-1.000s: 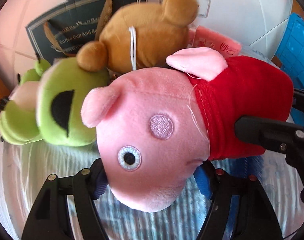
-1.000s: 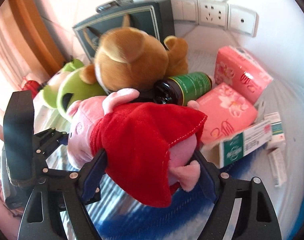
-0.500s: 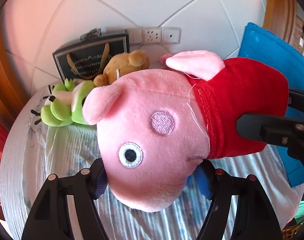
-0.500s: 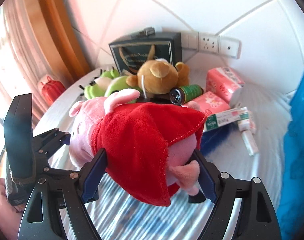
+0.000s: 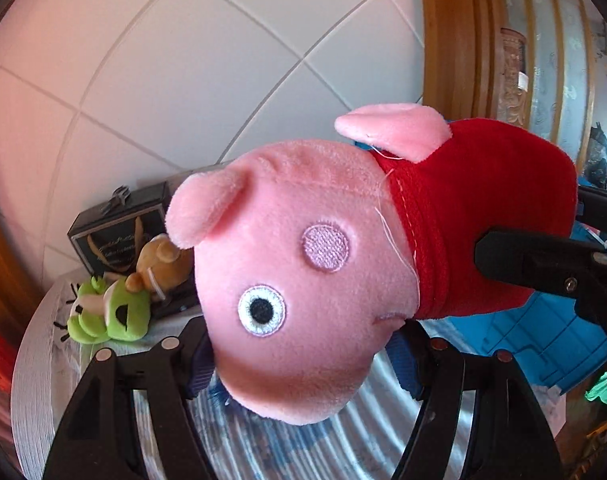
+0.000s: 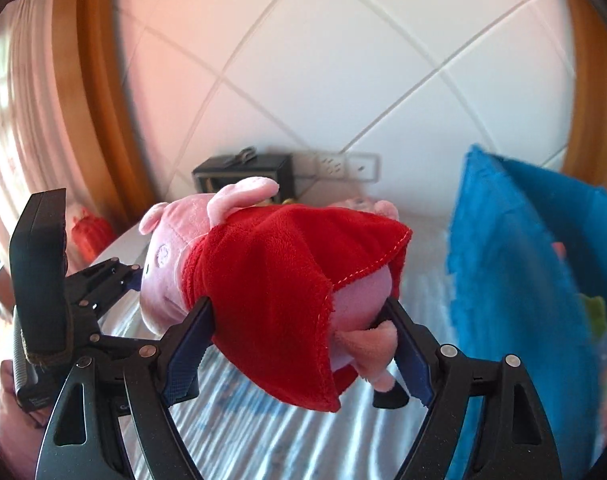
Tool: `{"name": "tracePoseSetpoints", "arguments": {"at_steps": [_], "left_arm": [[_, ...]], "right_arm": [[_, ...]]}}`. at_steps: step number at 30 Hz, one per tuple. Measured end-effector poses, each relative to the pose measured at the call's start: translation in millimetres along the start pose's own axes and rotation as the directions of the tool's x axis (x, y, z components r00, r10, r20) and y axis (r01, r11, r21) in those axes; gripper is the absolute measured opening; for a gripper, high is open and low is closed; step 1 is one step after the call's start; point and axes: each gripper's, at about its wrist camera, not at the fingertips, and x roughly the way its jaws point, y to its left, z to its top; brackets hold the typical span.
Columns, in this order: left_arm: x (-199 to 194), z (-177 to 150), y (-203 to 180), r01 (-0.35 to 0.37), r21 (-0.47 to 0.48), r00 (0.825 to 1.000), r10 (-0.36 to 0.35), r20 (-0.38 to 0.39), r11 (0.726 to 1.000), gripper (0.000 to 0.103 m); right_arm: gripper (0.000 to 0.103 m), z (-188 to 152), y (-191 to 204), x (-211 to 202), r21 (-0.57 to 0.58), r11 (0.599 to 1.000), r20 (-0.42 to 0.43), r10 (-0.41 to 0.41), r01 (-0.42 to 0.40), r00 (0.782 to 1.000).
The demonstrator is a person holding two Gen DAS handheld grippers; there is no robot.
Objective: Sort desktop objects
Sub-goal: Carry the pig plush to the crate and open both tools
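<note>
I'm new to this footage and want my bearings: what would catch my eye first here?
The pink pig plush in a red dress fills both views, held off the striped tabletop with the left tool clamped on its head and the right tool on its body. Next, a blue bin stands at the right. Far back by the tiled wall lie a green frog plush and a brown bear plush.

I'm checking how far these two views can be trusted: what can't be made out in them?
- Left wrist view: the pig plush hides most of the table and part of the brown bear.
- Right wrist view: the blue bag is blurred and cut off at the edge; its contents are unreadable.
- Right wrist view: the dark box is too small for its lettering to be read.
</note>
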Motion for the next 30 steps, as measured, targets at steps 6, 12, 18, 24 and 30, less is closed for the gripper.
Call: {"name": "tracePoseSetpoints", "arguments": {"at_steps": [6,12,18,24,30], "left_arm": [[-13,51,-89,0.102,0.083,0.991,-0.109,0.078,0.991,0.070],[-15,94,-188,0.175,0.187,0.977,-0.194,0.088,0.967,0.070],[6,111,-273,0.277,0.244,0.959,-0.285,-0.005,0.929,0.071],[32,104,-320,0.321,0.285,0.947,-0.300,-0.114,0.903,0.071],[29,100,-324,0.307,0.284,0.951,-0.286,-0.115,0.909,0.071]], "right_arm": [[0.083,1,-60,-80,0.069,0.989,0.112,-0.135,0.127,0.984],[0.083,-9,-127,-146,0.181,0.956,0.188,-0.264,0.231,0.946],[0.083,-32,-191,-187,0.298,0.903,0.190,-0.375,0.311,0.907],[0.083,-61,-245,-213,0.394,0.832,0.139,-0.473,0.390,0.870],[0.083,-78,-271,-208,0.409,0.785,0.041,-0.526,0.466,0.850]]}}
